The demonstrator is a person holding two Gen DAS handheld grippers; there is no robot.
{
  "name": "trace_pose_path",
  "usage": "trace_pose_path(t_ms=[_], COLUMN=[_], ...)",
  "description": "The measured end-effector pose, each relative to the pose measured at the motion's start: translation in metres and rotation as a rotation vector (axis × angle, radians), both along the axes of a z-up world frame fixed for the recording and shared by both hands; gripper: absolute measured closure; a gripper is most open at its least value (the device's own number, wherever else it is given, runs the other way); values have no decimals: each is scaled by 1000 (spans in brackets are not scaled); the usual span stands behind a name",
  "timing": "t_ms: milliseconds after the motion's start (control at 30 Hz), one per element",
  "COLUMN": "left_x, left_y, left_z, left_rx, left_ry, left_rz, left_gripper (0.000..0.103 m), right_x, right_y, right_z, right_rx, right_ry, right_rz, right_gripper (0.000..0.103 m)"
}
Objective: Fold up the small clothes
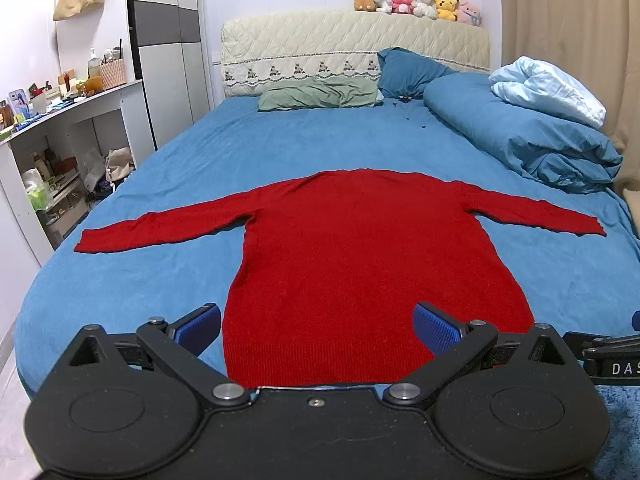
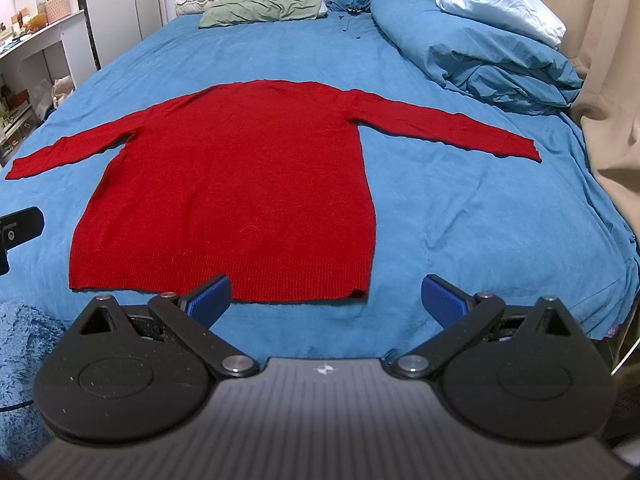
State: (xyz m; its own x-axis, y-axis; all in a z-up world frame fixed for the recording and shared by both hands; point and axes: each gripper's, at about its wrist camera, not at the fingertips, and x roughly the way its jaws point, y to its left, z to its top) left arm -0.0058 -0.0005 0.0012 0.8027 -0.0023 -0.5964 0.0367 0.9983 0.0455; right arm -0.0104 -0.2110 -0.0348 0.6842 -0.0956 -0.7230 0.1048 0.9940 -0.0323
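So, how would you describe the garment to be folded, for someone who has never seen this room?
Look at the big bed with the blue sheet. The red sweater lies flat in its middle, both sleeves spread out. It is the only red thing there; the pillows and duvet are green and blue.

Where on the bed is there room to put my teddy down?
Bare blue bedsheet lies between the red knitted sweater and the green pillow, and right of the sweater's body below its sleeve. The far right is crowded by the heaped blue duvet.

Black hand-held gripper (image 1: 318,326); blue ribbed pads (image 1: 438,330); silver screws
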Motion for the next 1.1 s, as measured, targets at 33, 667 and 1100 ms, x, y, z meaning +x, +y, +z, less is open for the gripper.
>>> trace_pose_path(t_ms=[33,667,1100], left_x=[0,-6,-8], left_y=[0,4,3], left_z=[0,0,1], left_rx=[-1,-13,-17], left_ry=[-1,-23,-25], left_rz=[0,3,4], left_gripper=[0,0,0], right_x=[0,0,-1], right_y=[0,3,4], right_z=[0,-1,0], right_rx=[0,6,9], right_ry=[-1,2,-2], right_rz=[0,0,0], right_gripper=[0,0,0])
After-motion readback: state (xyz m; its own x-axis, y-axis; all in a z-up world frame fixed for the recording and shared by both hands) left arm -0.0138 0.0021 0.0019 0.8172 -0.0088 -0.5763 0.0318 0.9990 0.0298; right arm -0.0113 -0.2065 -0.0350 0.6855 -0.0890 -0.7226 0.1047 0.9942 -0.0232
